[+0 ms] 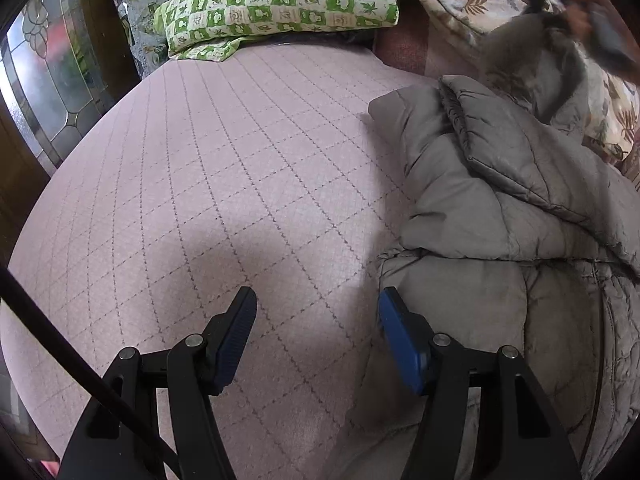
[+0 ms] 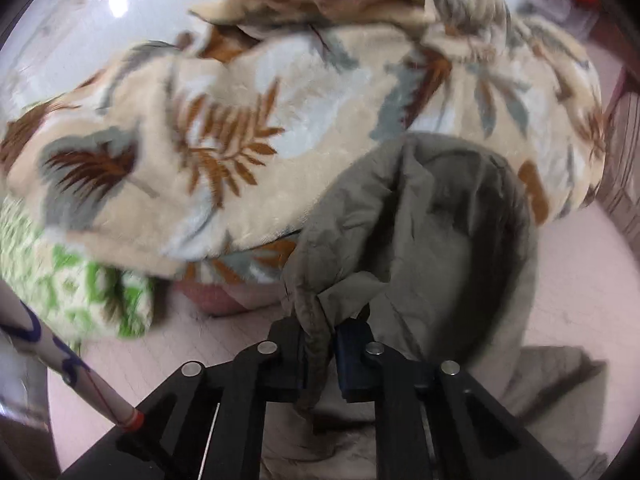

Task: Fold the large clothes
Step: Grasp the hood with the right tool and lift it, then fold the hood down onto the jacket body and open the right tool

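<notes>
grey quilted fabric is bunched between the pads of the right gripper [image 2: 320, 354] at the bottom centre of the right wrist view, clenched on a gathered edge of the padded grey jacket [image 2: 416, 216], which rises in a loop above it. in the left wrist view the left gripper [image 1: 318, 334] stands released at the bottom of the frame, nothing between its pads, its right pad just beside the jacket's near hem. the jacket lies heaped along the right side on the pink quilted bedcover [image 1: 224, 184]. farther off, the cream leaf-print blanket [image 2: 248, 128] and the green checked pillow [image 1: 280, 0]. the step looks like lifting one edge to fold it over; next, the free gripper likely needs a matching hold.
</notes>
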Motion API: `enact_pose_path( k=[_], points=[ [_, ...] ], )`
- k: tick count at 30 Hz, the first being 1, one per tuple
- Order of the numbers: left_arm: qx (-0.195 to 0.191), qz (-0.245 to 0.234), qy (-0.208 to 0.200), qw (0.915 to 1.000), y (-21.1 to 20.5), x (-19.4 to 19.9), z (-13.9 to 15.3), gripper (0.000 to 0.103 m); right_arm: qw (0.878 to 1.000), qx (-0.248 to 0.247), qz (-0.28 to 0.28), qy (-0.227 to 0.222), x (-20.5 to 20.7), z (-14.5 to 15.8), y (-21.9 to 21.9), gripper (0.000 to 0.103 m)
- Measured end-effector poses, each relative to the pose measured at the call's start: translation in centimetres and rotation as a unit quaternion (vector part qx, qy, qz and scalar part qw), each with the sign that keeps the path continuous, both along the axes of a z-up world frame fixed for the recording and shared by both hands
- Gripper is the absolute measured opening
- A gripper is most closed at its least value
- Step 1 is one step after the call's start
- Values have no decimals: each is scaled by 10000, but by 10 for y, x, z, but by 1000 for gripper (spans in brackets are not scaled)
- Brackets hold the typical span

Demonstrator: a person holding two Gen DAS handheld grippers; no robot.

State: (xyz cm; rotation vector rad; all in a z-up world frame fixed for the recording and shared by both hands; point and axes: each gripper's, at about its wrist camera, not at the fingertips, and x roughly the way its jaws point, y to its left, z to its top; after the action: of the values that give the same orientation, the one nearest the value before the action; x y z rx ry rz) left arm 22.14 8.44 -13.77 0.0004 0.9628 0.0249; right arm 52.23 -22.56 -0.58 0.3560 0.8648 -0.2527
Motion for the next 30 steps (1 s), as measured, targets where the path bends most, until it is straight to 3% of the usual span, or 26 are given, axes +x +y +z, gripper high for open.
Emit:
enact_pose_path(
  k=[2, 7, 11, 13, 15, 20, 22, 26, 28, 30],
  points=[
    [-33, 57, -31, 10000, 3, -2, 1, 63, 9993, -100, 311, -155, -27, 14, 9, 10],
    [-135, 259, -97, 9995, 17, -9, 2, 63, 9943, 257, 883, -536, -131, 54, 22, 8],
    [-453, 450, -36, 9980, 33, -14, 0, 63, 9899, 508, 1134, -688, -217, 64, 31, 8],
    [-683, 501, 9, 9964, 39, -16, 1, 63, 9883, 776, 1161, -618, -260, 51, 33, 8],
    [-624, 566, -21, 9964, 40, -19, 2, 63, 9871, 1019, 1128, -498, -291, 26, 37, 8],
    [-572, 563, -173, 9966, 39, -30, 9, 63, 9838, 1558, 877, 150, -315, -65, 37, 8],
    [-555, 575, -219, 9966, 39, -33, 11, 63, 9845, 1497, 840, 364, -315, -91, 38, 9],
    [-494, 561, -274, 9968, 39, -35, 13, 63, 9794, 1777, 805, 513, -331, -97, 27, 31],
    [-533, 556, -276, 9967, 40, -35, 14, 63, 9813, 1570, 1035, 423, -352, -75, 27, 45],
    [-583, 549, -280, 9964, 40, -35, 15, 63, 9847, 1224, 1207, 277, -370, -50, 27, 50]
  ],
)
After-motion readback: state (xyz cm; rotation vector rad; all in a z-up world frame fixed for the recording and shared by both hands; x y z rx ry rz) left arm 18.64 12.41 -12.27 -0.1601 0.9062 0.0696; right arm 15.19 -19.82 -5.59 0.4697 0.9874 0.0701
